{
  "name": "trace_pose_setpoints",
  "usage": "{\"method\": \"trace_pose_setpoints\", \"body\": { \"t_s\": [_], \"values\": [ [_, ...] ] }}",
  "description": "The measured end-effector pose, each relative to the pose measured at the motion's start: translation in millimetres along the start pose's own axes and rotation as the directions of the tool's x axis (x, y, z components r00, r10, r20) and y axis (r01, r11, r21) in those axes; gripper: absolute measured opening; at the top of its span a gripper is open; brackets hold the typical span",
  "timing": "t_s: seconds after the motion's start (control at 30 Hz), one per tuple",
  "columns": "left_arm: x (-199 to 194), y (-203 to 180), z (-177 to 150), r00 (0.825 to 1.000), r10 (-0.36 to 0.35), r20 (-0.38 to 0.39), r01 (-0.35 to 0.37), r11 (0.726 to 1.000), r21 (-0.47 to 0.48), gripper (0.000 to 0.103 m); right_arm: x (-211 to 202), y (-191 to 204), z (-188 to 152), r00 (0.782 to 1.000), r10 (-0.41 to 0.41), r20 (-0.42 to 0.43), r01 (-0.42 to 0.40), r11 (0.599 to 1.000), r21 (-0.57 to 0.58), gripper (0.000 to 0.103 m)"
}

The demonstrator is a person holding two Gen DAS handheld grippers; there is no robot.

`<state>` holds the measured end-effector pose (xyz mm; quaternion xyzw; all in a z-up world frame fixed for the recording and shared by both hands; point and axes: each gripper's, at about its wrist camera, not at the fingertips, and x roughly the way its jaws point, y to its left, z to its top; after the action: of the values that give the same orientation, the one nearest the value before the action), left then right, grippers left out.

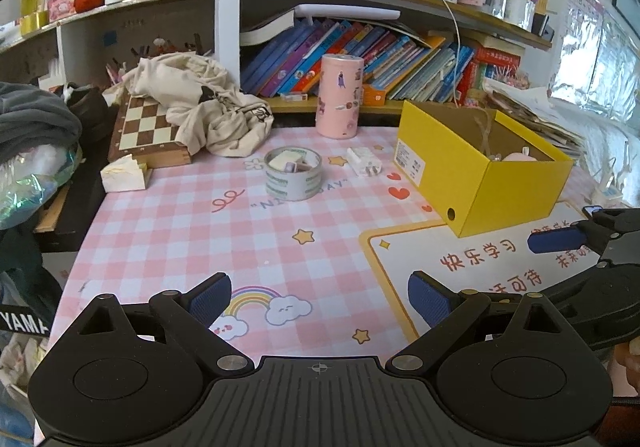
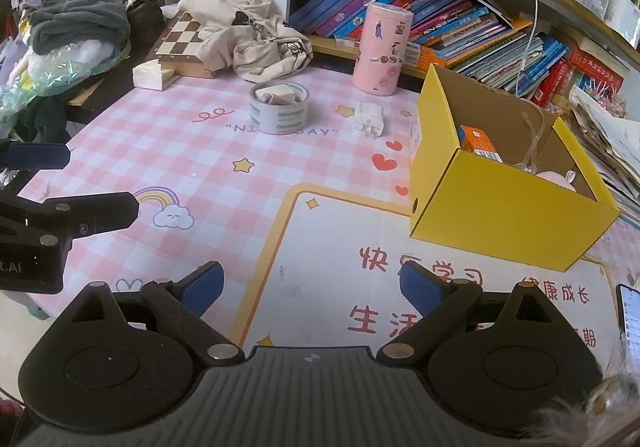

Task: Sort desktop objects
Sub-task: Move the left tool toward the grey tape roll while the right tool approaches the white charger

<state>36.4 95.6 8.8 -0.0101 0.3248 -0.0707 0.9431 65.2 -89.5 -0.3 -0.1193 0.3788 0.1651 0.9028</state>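
Fingers of left gripper (image 1: 320,301) and right gripper (image 2: 311,285) stood wide apart, empty. Tape roll (image 1: 293,174) and white plug (image 1: 365,162) lay left of yellow box (image 1: 480,171); box contents partly hidden, possibly a pink item.

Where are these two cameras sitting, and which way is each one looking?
Left wrist view: sits on the left gripper, looking forward and down across the pink checked mat; its own open fingers show below, the right gripper at the right edge.
Right wrist view: sits on the right gripper, facing the same way; its open fingers show below, the left gripper at the left edge.
Both share: the tape roll, white charger, pink canister and yellow box.
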Motion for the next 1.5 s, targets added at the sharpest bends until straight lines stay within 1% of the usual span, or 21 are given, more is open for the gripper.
{"method": "trace_pose_setpoints", "body": {
  "t_s": [0.23,0.37,0.47,0.57,0.8,1.03,1.2,1.4,1.5],
  "values": [
    [11.9,2.8,3.8,1.0,0.004,-0.015,-0.004,1.0,0.003,0.097,15.4,-2.7,9.8,1.0,0.013,-0.005,-0.013,1.0,0.005,0.096],
    [19.0,8.8,10.4,0.999,0.032,-0.017,-0.032,0.999,0.006,0.097,27.9,-2.6,21.9,0.999,0.035,-0.003,-0.035,0.999,0.0,0.097],
    [25.6,14.9,16.2,0.999,0.05,-0.013,-0.05,0.999,-0.01,0.097,37.0,-0.8,30.8,0.999,0.048,0.0,-0.048,0.999,-0.024,0.097],
    [35.9,19.2,20.4,0.998,0.057,-0.028,-0.057,0.998,-0.021,0.097,46.5,-2.2,38.2,0.998,0.056,-0.006,-0.057,0.998,-0.034,0.097],
    [58.9,27.2,31.6,0.996,0.086,-0.035,-0.087,0.996,-0.028,0.097,66.8,-9.1,53.4,0.999,0.038,0.019,-0.038,0.999,-0.024,0.097],
    [84.7,36.7,42.5,0.993,0.108,-0.051,-0.109,0.994,-0.023,0.097,97.4,-15.6,73.4,0.998,0.049,0.025,-0.049,0.999,0.013,0.097],
    [106.7,43.5,53.3,0.991,0.123,-0.054,-0.124,0.992,-0.017,0.097,119.7,-20.3,95.6,0.997,0.061,0.036,-0.063,0.995,0.071,0.096],
    [134.7,48.9,65.9,0.992,0.118,-0.051,-0.119,0.993,-0.007,0.097,141.2,-31.3,123.0,0.997,0.018,0.076,-0.03,0.987,0.159,0.094],
    [151.6,49.5,70.3,0.993,0.104,-0.048,-0.104,0.995,0.0,0.097,154.3,-36.3,135.7,0.996,-0.014,0.083,-0.002,0.982,0.19,0.093]
  ]
}}
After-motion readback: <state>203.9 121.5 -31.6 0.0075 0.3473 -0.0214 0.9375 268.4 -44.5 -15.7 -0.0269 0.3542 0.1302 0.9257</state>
